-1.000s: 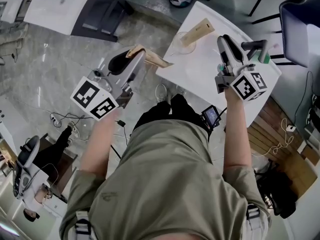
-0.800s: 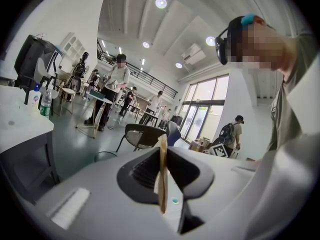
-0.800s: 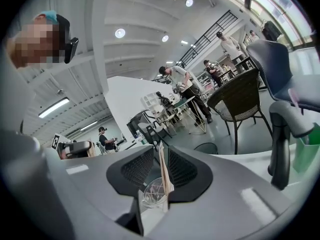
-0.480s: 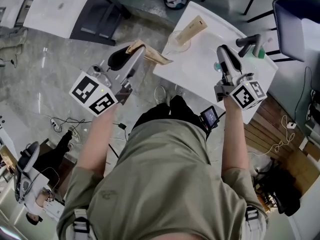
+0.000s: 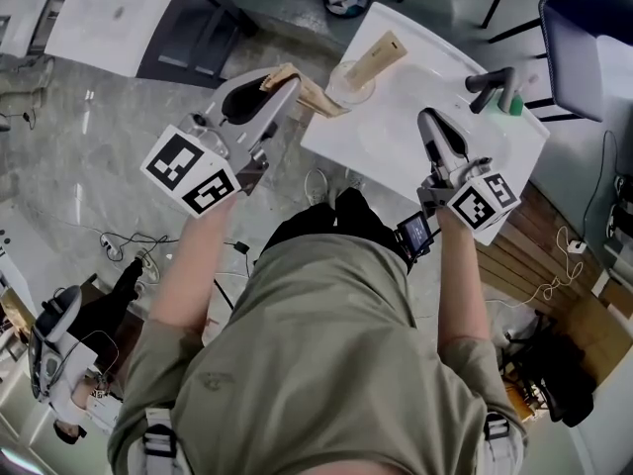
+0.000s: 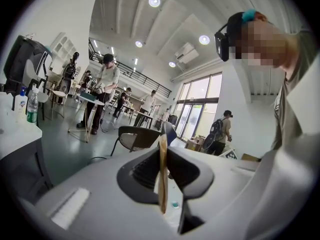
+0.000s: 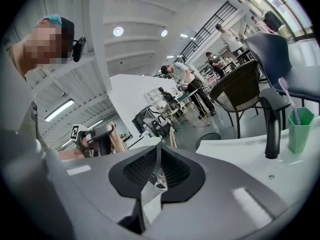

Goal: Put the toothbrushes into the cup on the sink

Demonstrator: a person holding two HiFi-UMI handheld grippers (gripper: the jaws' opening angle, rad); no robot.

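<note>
Flat tan paper-sleeved toothbrush (image 6: 162, 176), edge-on, tight between fingers of left gripper (image 5: 287, 83); fingers of right gripper (image 7: 157, 160) together.

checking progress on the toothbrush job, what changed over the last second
The left hand-held gripper, shut on a tan toothbrush pack, moved up the head view toward the glass cup on the sink, and the pack's tip is now close to the cup. The right hand-held gripper drew back toward the person. Unchanged: the left grip, the other pack in the cup, and the empty right jaws.
</note>
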